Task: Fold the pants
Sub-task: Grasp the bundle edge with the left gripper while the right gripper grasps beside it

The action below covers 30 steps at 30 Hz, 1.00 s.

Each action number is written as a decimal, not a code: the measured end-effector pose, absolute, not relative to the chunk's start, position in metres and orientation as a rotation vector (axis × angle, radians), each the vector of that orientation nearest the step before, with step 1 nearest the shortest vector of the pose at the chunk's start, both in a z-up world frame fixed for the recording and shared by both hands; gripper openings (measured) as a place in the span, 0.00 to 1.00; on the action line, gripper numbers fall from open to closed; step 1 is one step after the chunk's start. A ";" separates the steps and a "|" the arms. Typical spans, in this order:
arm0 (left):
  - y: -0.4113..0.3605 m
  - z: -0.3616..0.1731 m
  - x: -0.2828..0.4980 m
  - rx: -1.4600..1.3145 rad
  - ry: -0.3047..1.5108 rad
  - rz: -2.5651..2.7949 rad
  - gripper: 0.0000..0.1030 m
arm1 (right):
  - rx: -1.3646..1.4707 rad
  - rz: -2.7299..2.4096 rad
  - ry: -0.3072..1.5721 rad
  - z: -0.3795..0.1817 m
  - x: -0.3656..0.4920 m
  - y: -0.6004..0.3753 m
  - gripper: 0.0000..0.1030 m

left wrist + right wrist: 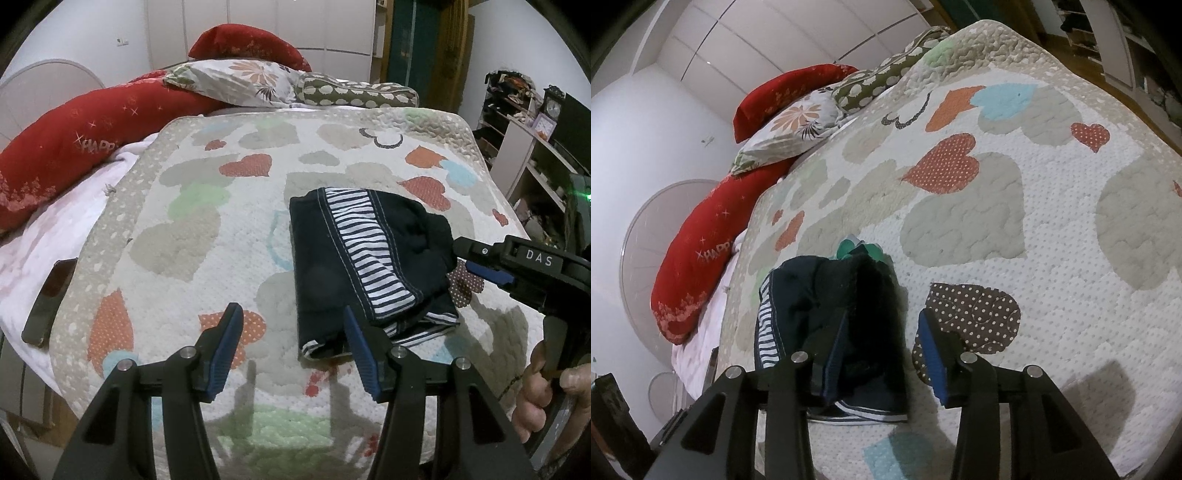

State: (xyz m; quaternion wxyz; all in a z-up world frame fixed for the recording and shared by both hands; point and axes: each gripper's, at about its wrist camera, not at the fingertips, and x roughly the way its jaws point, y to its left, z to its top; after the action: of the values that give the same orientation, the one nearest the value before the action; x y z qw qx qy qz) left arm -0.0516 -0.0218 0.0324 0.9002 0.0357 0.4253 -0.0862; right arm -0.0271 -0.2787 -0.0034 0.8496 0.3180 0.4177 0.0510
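Dark navy pants (332, 266) with a striped white-and-navy side panel lie folded in a compact bundle on the heart-patterned quilt (207, 206). My left gripper (291, 325) is open, just in front of the bundle's near edge, its right finger (360, 343) at the pants' near hem. My right gripper (882, 325) is open at the bundle's right side; its left finger rests over the dark fabric (849, 295), its right finger (932, 350) over the quilt. The right gripper also shows in the left wrist view (461, 254), touching the bundle's right edge.
Red pillows (74, 147), a floral pillow (240, 81) and a spotted bolster (354, 92) lie at the head of the bed. A dark flat object (48, 299) lies on the white sheet at left. Shelves (528, 147) stand to the right of the bed.
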 end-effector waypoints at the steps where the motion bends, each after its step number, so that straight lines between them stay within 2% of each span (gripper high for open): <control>1: -0.022 0.032 -0.051 0.073 0.882 -0.179 0.54 | 0.669 0.108 0.881 -0.004 -0.027 -0.278 0.42; 5: -0.015 0.028 -0.042 0.025 0.920 -0.204 0.56 | 0.670 0.123 0.878 -0.003 -0.026 -0.277 0.47; 10: 0.013 0.016 -0.011 -0.144 0.991 -0.215 0.57 | 0.648 0.170 0.864 0.006 -0.017 -0.270 0.66; 20: 0.020 -0.004 0.049 -0.364 1.086 -0.369 0.59 | 0.583 0.201 0.943 -0.010 0.022 -0.254 0.68; 24: 0.005 -0.013 0.065 -0.404 1.121 -0.448 0.67 | 0.619 0.208 0.968 -0.023 0.028 -0.257 0.71; 29: -0.017 -0.024 0.074 -0.428 1.158 -0.532 0.67 | 0.663 0.253 0.978 -0.035 0.038 -0.256 0.71; 30: -0.019 -0.025 0.074 -0.424 1.155 -0.529 0.65 | 0.666 0.261 0.978 -0.035 0.040 -0.255 0.67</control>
State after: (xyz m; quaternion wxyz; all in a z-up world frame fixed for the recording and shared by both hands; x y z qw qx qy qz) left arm 0.0738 -0.0189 -0.0250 0.7841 -0.1965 0.5353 -0.2451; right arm 0.0399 -0.2554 -0.0354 0.8220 0.3130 0.4597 0.1225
